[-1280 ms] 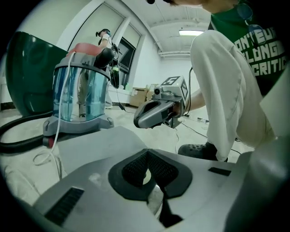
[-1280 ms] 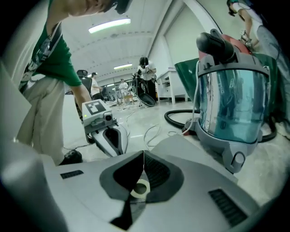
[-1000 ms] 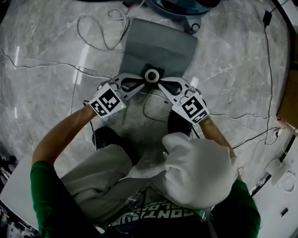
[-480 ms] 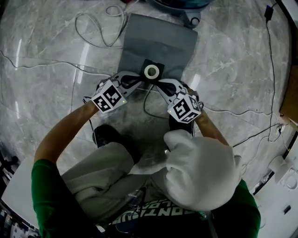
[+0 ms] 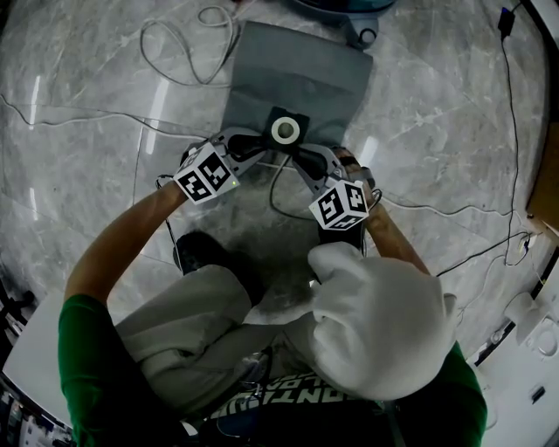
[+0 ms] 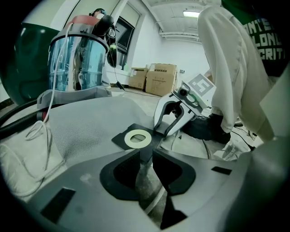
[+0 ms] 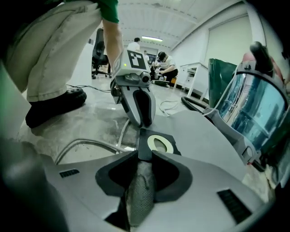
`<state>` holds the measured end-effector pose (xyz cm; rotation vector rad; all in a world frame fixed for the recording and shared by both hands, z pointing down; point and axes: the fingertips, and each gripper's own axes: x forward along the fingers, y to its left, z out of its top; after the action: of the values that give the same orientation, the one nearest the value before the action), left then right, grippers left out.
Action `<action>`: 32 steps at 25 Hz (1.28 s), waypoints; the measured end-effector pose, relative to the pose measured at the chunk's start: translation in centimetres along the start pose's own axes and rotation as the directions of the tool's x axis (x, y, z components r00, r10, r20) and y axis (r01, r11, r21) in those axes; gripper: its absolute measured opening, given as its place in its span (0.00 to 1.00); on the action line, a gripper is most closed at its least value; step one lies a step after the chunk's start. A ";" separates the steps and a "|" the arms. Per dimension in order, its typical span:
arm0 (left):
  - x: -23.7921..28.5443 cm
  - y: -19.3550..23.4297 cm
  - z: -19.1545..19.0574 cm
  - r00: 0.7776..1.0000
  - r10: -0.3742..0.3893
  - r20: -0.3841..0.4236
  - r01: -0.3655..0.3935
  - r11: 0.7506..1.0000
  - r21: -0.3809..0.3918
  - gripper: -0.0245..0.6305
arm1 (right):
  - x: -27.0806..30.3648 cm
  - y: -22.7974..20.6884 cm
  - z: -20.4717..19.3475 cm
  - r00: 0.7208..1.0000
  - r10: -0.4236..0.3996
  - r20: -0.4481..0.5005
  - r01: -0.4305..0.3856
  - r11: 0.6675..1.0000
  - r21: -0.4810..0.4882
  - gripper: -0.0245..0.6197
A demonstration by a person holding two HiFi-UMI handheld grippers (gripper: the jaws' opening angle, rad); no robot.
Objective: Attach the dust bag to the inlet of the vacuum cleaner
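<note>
A grey cloth dust bag (image 5: 293, 79) lies flat on the marble floor, its black collar with a white ring (image 5: 285, 130) at the near edge. My left gripper (image 5: 265, 145) is shut on the collar's left corner, and my right gripper (image 5: 303, 151) is shut on its right corner. In the left gripper view the collar (image 6: 138, 138) runs between my dark pads (image 6: 124, 170). The right gripper view shows collar (image 7: 158, 143) and bag cloth (image 7: 139, 190) pinched between the pads. The vacuum cleaner (image 5: 345, 10), with a clear canister (image 6: 77, 61) (image 7: 251, 113), stands just beyond the bag.
Thin white cables (image 5: 183, 48) loop on the floor left of the bag, and another cable (image 5: 284, 201) curls between my arms. A black hose (image 6: 16, 120) lies by the vacuum. Cardboard boxes (image 6: 156, 79) stand far off. The person's shoe (image 5: 199, 257) is below the grippers.
Both grippers have moved slightly away from the person, toward the vacuum, carrying the collar with them. The marker cubes have tilted.
</note>
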<state>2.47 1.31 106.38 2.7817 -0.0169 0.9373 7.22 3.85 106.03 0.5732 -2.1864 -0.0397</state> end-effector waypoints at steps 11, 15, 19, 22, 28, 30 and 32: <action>-0.6 1.4 2.1 0.999 0.036 0.006 -0.036 0.997 0.073 0.14 | -1.7 -3.1 2.2 0.992 -0.086 0.094 0.071 0.986 0.152 0.17; -0.8 2.0 2.9 0.998 0.056 0.017 -0.057 0.993 0.105 0.14 | -2.3 -4.7 3.0 0.984 -0.112 0.137 0.072 0.961 0.268 0.17; -1.2 2.8 3.7 0.997 0.074 0.034 -0.077 0.992 0.104 0.14 | -2.8 -6.1 3.6 0.979 -0.128 0.155 0.066 0.932 0.356 0.16; -1.4 3.5 4.4 0.996 0.080 0.045 -0.084 0.992 0.095 0.14 | -3.1 -6.9 3.7 0.976 -0.148 0.159 0.083 0.931 0.357 0.16; -1.4 4.8 6.1 0.996 0.072 0.053 -0.078 0.992 0.104 0.13 | -3.3 -8.4 3.4 0.974 -0.165 0.157 0.090 0.913 0.398 0.16; -1.3 5.2 6.6 0.995 0.078 0.056 -0.083 0.991 0.106 0.13 | -3.3 -8.8 3.2 0.973 -0.167 0.160 0.087 0.905 0.415 0.16; -1.1 5.5 6.8 0.995 0.076 0.057 -0.082 0.992 0.099 0.12 | -3.0 -9.1 3.0 0.974 -0.160 0.159 0.077 0.899 0.431 0.15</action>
<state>5.20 -5.45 101.52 2.9182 -0.0913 0.9060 10.10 -3.56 99.82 0.9829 -2.3569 0.3369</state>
